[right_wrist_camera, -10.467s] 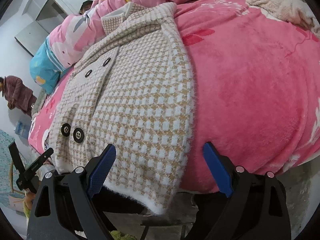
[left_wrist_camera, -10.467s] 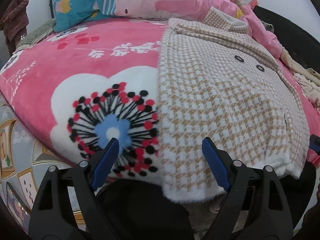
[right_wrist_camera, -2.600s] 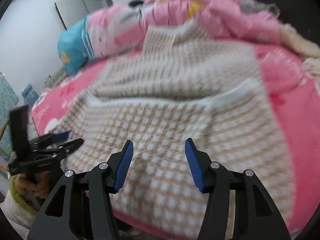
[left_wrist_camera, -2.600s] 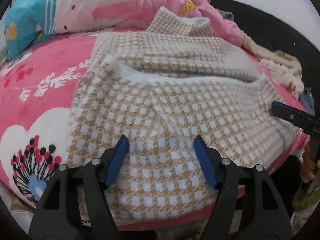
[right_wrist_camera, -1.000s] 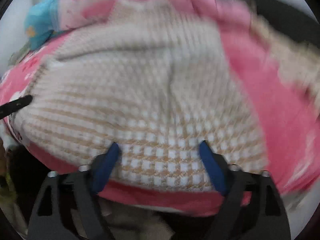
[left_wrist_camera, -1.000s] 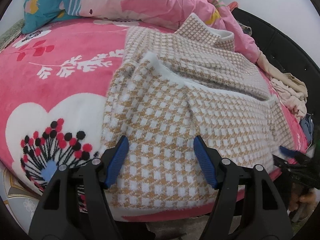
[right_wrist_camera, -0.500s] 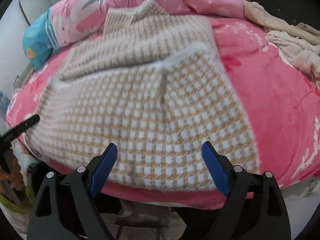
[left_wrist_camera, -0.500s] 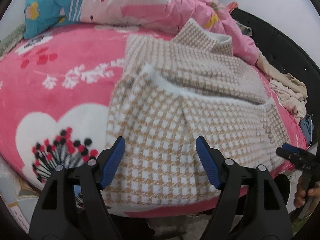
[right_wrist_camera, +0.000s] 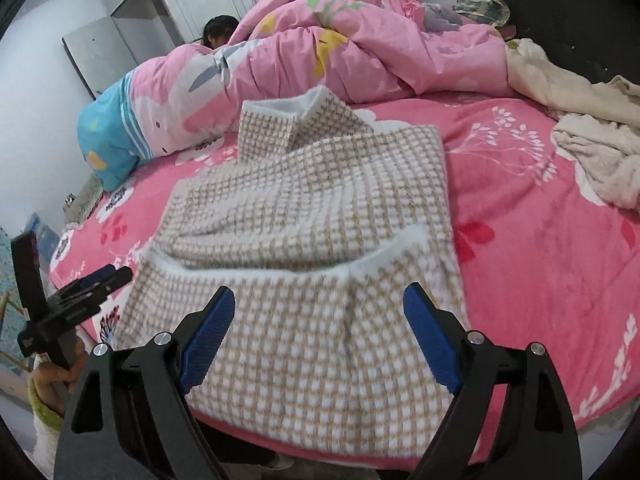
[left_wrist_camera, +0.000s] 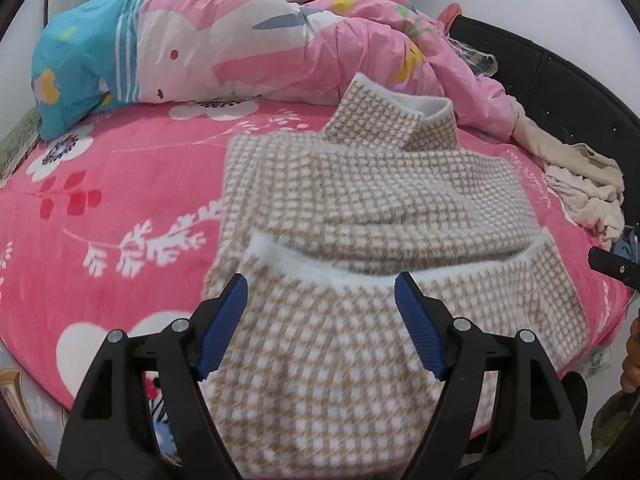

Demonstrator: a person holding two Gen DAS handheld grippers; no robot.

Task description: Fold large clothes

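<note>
So the fuzzy tan-and-white houndstooth knit coat (left_wrist_camera: 360, 208) is lying folded on the round pink floral fleece bedspread (left_wrist_camera: 120, 208), hem flipped up over the body, white fluffy edge showing, collar up by the pink quilt (left_wrist_camera: 280, 48). No labels or writing I can read. My left gripper (left_wrist_camera: 320, 320) and right gripper (right_wrist_camera: 316, 328) both hang above its near edge, jaws wide, gripping nothing.
</note>
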